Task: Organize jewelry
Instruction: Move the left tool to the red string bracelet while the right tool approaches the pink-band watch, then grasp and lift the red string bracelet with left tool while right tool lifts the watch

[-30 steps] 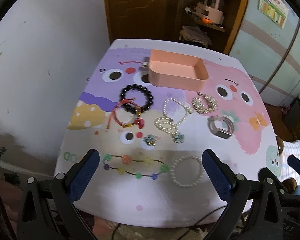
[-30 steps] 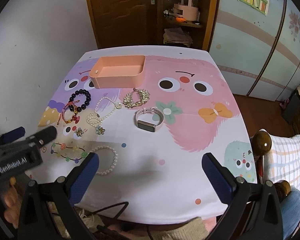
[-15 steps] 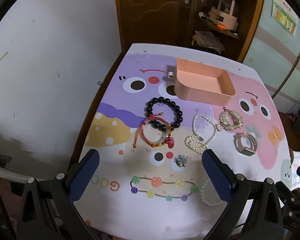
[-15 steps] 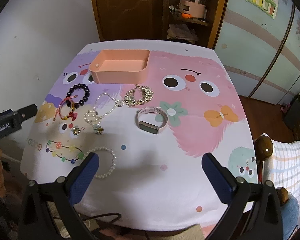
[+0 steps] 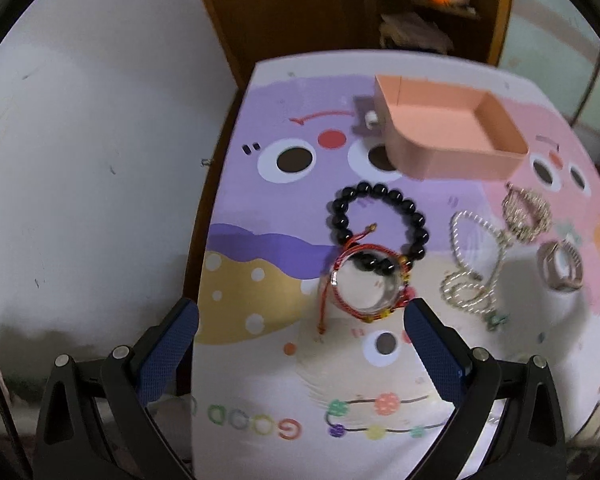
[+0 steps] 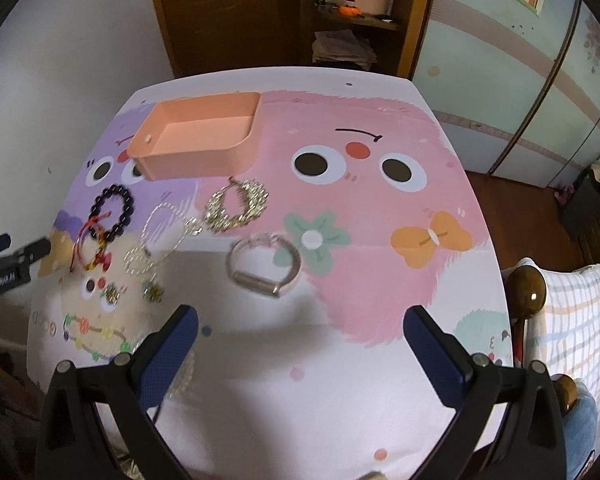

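A: The left gripper [image 5: 300, 334] is hanging over the near left part of the cartoon-print tablecloth [image 5: 260, 184], jaws spread wide and holding nothing. The red cord bracelet [image 5: 366, 280] is lying just ahead, between the blue pads.

B: And it is overlapping the black bead bracelet [image 5: 376, 226], which is sitting just behind it. The pink tray [image 5: 452, 132] is standing at the far side, nothing showing inside.

A: To the right, the pearl necklace [image 5: 474, 264] is trailing toward the gold chain bracelet [image 5: 526, 214]; the smart band [image 5: 560, 270] is resting near the cloth's right edge.

B: The right gripper [image 6: 300, 344] is hovering over the near middle of the cloth, jaws likewise wide apart and empty. The smart band [image 6: 266, 266] is lying ahead of it, apart from the fingers.

A: The flower-bead necklace [image 6: 94, 334] is lying by the near left corner, close beside the right gripper's left finger.
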